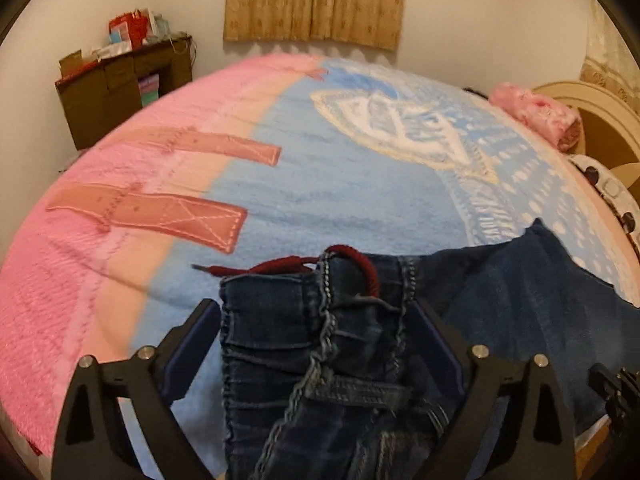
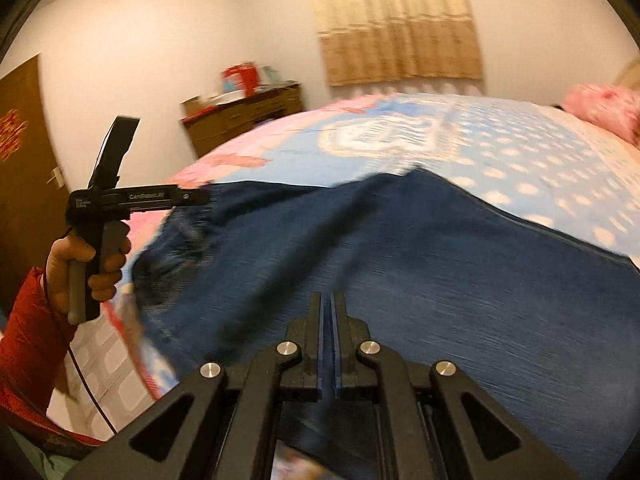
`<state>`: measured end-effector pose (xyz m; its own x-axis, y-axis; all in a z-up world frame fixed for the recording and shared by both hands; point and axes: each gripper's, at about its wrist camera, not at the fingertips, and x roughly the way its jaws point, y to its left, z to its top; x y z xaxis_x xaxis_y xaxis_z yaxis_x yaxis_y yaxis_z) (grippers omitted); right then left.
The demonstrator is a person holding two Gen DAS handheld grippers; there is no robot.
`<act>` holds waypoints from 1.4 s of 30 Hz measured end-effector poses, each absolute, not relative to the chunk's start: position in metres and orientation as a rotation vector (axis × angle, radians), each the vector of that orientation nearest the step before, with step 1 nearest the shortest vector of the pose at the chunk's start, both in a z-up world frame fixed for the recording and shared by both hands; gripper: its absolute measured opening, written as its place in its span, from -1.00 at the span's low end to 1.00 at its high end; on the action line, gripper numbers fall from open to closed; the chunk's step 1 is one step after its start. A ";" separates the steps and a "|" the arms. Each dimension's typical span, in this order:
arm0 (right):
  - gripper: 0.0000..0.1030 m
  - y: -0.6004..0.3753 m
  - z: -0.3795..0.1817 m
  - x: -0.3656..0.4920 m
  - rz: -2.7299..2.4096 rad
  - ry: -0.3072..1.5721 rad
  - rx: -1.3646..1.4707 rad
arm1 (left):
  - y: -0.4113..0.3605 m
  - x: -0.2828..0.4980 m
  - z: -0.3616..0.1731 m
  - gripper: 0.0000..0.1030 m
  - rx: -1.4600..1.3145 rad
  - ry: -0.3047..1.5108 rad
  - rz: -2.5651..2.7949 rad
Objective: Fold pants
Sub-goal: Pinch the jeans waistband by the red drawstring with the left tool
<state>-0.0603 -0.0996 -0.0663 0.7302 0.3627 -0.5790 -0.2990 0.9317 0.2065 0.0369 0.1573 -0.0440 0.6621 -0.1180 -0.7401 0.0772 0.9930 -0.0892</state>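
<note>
Dark blue jeans (image 1: pixel 520 300) lie on the bed, with the waistband and a red drawstring (image 1: pixel 360 264) bunched in the left wrist view. My left gripper (image 1: pixel 316 312) stands wide open around the waistband, one finger on each side, without pinching it. It also shows from the side in the right wrist view (image 2: pixel 200 196), at the jeans' left edge. My right gripper (image 2: pixel 327 300) is shut, its fingers pressed together on a thin fold of the jeans (image 2: pixel 440 280), which spread in front of it.
The bed carries a pink and light blue blanket (image 1: pixel 328 176). A pink rolled cloth (image 1: pixel 536 116) lies at the far right by the headboard. A brown dresser (image 1: pixel 120 88) with clutter stands at the left wall. A curtain (image 1: pixel 316 0) hangs behind.
</note>
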 end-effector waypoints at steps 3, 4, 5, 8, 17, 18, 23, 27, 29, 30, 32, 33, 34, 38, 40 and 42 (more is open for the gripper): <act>-0.94 -0.116 -0.075 -0.055 0.316 0.683 0.129 | 0.155 0.045 -0.052 0.31 -0.067 0.885 -0.170; -0.94 -0.120 -0.077 -0.055 0.298 0.690 0.135 | 0.155 0.041 -0.049 0.24 -0.058 0.878 -0.175; -0.94 -0.125 -0.080 -0.053 0.284 0.695 0.141 | 0.153 0.036 -0.045 0.03 -0.032 0.864 -0.185; -0.94 -0.139 -0.081 -0.050 0.266 0.696 0.165 | 0.154 0.025 -0.035 -0.52 0.010 0.814 -0.250; -0.94 -0.152 -0.091 -0.045 0.270 0.698 0.231 | 0.167 0.056 -0.044 -0.07 -0.081 0.921 -0.263; -0.94 -0.152 -0.091 -0.045 0.272 0.697 0.228 | 0.168 0.055 -0.043 -0.07 -0.099 0.927 -0.276; -0.94 -0.154 -0.092 -0.045 0.291 0.693 0.223 | 0.160 0.039 -0.046 -0.08 -0.085 0.955 -0.397; -0.94 -0.159 -0.093 -0.041 0.307 0.694 0.258 | 0.163 0.048 -0.048 -0.22 -0.145 0.933 -0.435; -0.94 -0.158 -0.093 -0.041 0.306 0.693 0.257 | 0.168 0.059 -0.050 -0.41 -0.214 0.929 -0.460; -0.94 -0.158 -0.093 -0.041 0.304 0.691 0.252 | 0.169 0.064 -0.051 -0.53 -0.226 0.928 -0.451; -0.94 -0.156 -0.092 -0.042 0.297 0.691 0.240 | 0.178 0.070 -0.055 -0.66 -0.307 0.922 -0.453; -0.94 -0.155 -0.091 -0.042 0.291 0.695 0.234 | 0.183 0.071 -0.055 -0.76 -0.342 0.916 -0.451; -0.94 -0.154 -0.089 -0.043 0.281 0.704 0.227 | 0.191 0.070 -0.054 -0.78 -0.376 0.902 -0.432; -0.94 -0.154 -0.080 -0.046 0.241 0.686 0.194 | 0.203 0.067 -0.046 -0.79 -0.321 0.868 -0.374; -0.94 -0.156 -0.079 -0.045 0.246 0.693 0.203 | 0.198 0.070 -0.045 -0.79 -0.259 0.881 -0.354; -0.94 -0.155 -0.079 -0.045 0.249 0.690 0.202 | 0.187 0.073 -0.042 -0.77 -0.158 0.883 -0.334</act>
<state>-0.0446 -0.1546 -0.0789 0.7439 0.2922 -0.6010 -0.1593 0.9510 0.2651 0.0728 0.1874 -0.0420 0.5872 -0.3498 -0.7299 0.2205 0.9368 -0.2715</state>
